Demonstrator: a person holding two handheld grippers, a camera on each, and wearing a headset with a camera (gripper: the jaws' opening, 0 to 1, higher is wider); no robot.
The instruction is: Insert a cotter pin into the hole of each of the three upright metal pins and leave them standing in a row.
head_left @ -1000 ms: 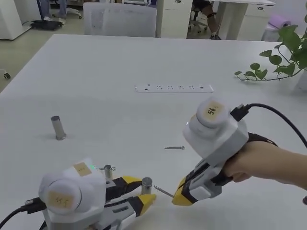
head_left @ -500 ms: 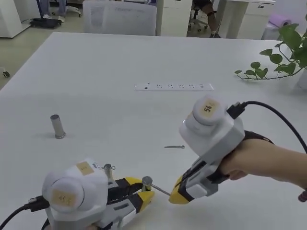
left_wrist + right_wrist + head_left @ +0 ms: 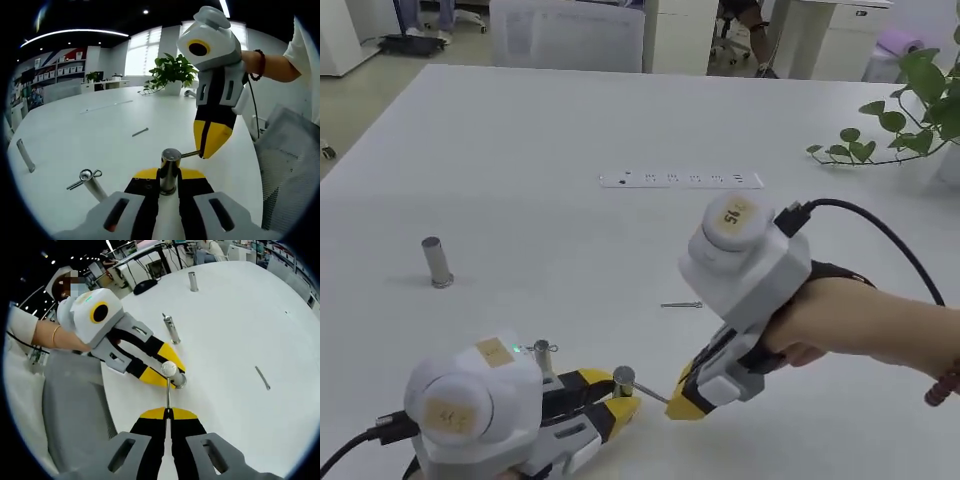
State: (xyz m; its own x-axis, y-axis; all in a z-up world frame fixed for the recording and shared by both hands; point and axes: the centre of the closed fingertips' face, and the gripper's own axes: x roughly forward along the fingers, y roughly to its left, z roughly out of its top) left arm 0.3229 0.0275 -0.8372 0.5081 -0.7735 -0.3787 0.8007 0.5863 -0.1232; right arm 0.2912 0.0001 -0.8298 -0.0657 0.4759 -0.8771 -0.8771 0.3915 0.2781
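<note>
The fingers of the left gripper are clenched on the base of an upright metal pin, which stands on the worktop close to its near edge. The fingers of the right gripper are pinched on a held cotter pin, whose free tip reaches the head of that pin from the side. The two sets of yellow tips are just apart. Whether the tip sits inside the hole cannot be told; the hole itself is too small to make out. Just beside the left gripper stands a fitted pin with a cotter pin through its top, its foot hidden behind the gripper's body in the head view. A bare pin stands well apart. A loose cotter pin lies flat beyond the right gripper, with open worktop from there to a power strip and a plant cut off at the far edge.
</note>
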